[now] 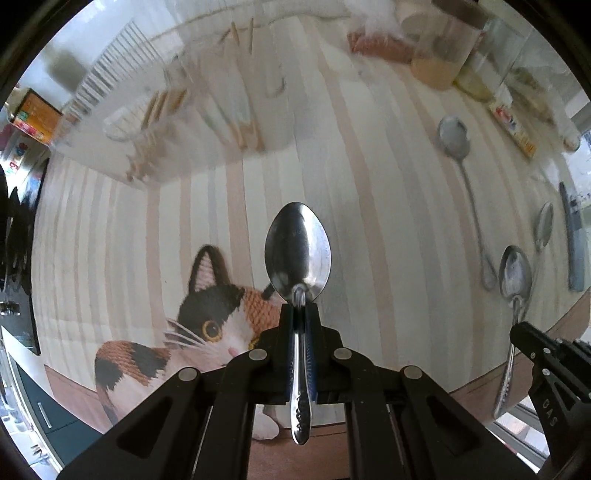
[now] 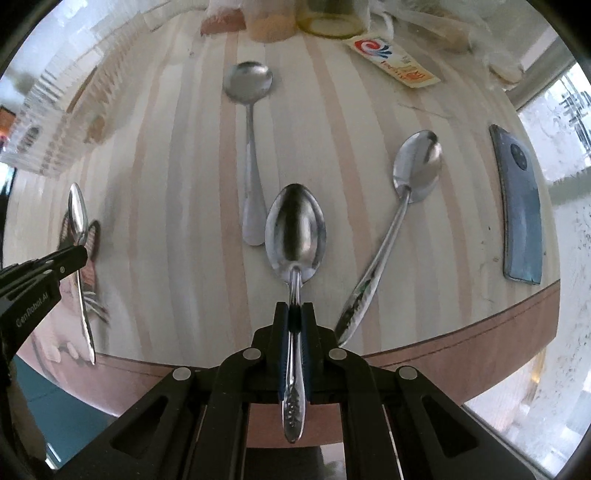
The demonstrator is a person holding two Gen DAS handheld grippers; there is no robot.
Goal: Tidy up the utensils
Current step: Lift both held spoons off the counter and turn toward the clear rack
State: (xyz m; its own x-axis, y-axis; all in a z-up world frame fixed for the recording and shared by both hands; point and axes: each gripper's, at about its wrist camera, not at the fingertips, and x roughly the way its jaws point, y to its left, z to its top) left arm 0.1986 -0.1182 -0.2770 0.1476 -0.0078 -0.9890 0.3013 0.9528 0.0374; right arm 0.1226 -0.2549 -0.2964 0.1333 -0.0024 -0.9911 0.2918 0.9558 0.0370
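My left gripper (image 1: 300,308) is shut on the handle of a steel spoon (image 1: 297,249), bowl pointing forward above the striped cloth. My right gripper (image 2: 294,306) is shut on the handle of another steel spoon (image 2: 295,227), held above the table. Two more spoons lie on the cloth: a round-bowled spoon (image 2: 248,88) ahead and an oval spoon (image 2: 417,166) to the right. The right gripper (image 1: 517,330) with its spoon shows at the right edge of the left wrist view. A clear utensil holder (image 1: 207,110) with wooden chopsticks stands far left, blurred.
A blue phone (image 2: 521,206) lies near the table's right edge. Jars (image 2: 273,22) and a printed packet (image 2: 395,61) stand at the back. The cloth has a cat picture (image 1: 207,317) at the near left. The round table's wooden edge (image 2: 443,354) curves close in front.
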